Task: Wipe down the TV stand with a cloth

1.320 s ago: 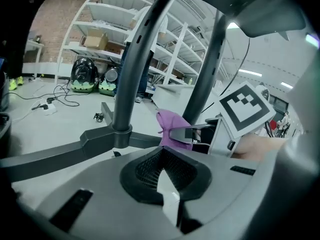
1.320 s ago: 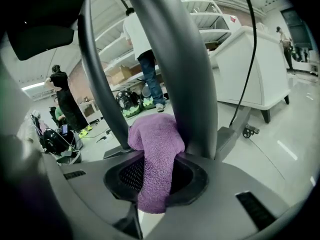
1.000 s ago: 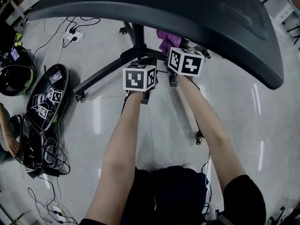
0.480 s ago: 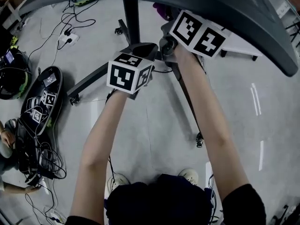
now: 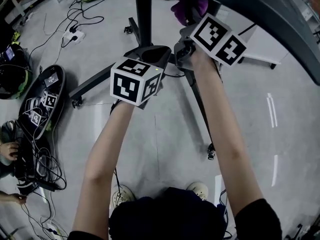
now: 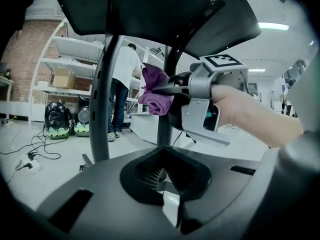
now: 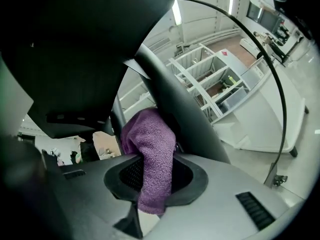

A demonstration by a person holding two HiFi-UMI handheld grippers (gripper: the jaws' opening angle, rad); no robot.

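Note:
The TV stand's dark upright pole [image 5: 143, 14] rises from splayed wheeled legs [image 5: 95, 88] under the big black TV [image 5: 280, 19]. My right gripper [image 5: 184, 23] is shut on a purple cloth [image 5: 190, 5], held against a slanted dark strut [image 7: 180, 109] of the stand. In the right gripper view the cloth [image 7: 150, 159] hangs folded through the jaws of the right gripper [image 7: 150, 189]. My left gripper [image 5: 154, 55] hovers just left of it, near the stand's hub, shut with nothing in it. The left gripper view shows the pole [image 6: 102, 99], the right gripper [image 6: 165, 90] and the cloth [image 6: 156, 91].
Cables and a power strip [image 5: 71, 35] lie on the grey floor at the left. An open black case [image 5: 42, 101] with gear sits by a person's hand [image 5: 7, 149]. White shelving [image 6: 65, 69] and a standing person [image 6: 122, 79] are behind. A caster [image 5: 211, 153] sits near my shoes [image 5: 122, 194].
Both grippers have risen under the TV. The right gripper has carried the purple cloth higher up the stand, and the left gripper has moved up and closer to the hub.

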